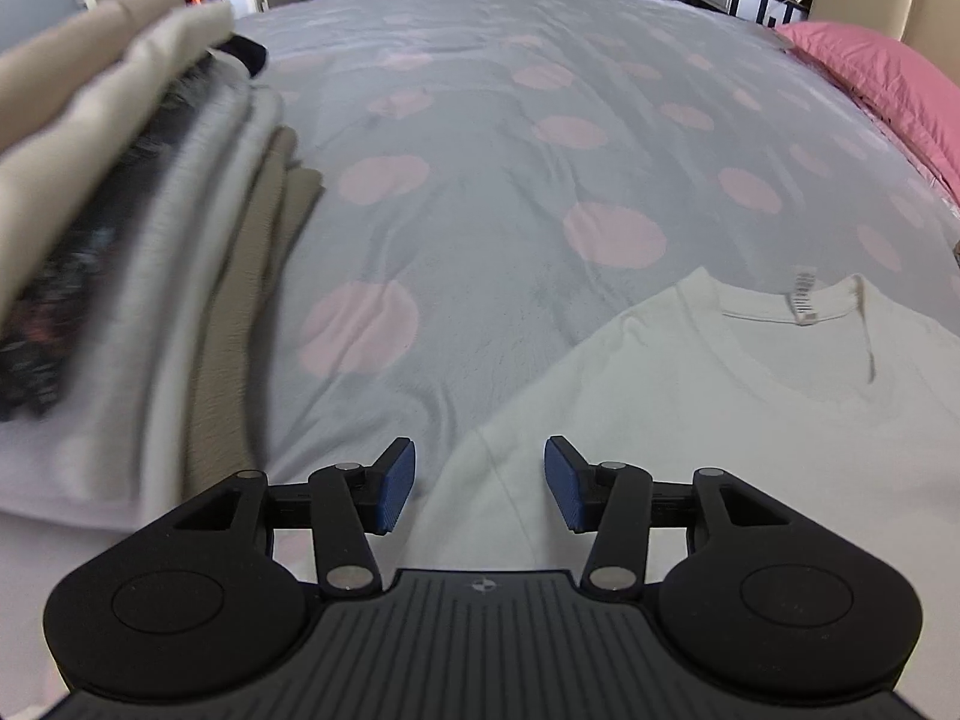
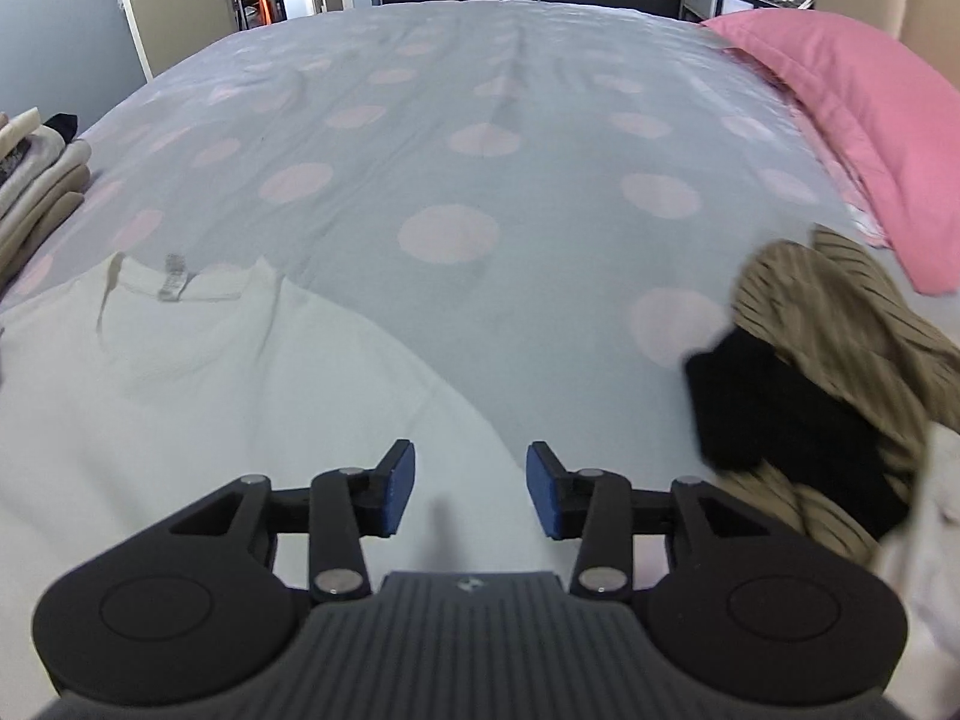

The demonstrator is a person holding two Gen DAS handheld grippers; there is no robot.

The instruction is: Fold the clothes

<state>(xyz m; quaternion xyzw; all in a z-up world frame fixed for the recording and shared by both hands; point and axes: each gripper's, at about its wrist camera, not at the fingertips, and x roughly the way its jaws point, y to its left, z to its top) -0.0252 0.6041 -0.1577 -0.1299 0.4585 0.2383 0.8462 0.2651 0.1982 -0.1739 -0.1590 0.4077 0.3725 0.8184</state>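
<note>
A stack of folded clothes fills the left of the left view, blurred up close; the right view cuts it off at its left edge. The white shirt lies flat on the bed, collar away, its hem hidden under both claws. Only the right view shows the brown-and-black heap beside the pink pillow. Left claw and right claw hang low over the shirt, both spread, holding nothing
</note>
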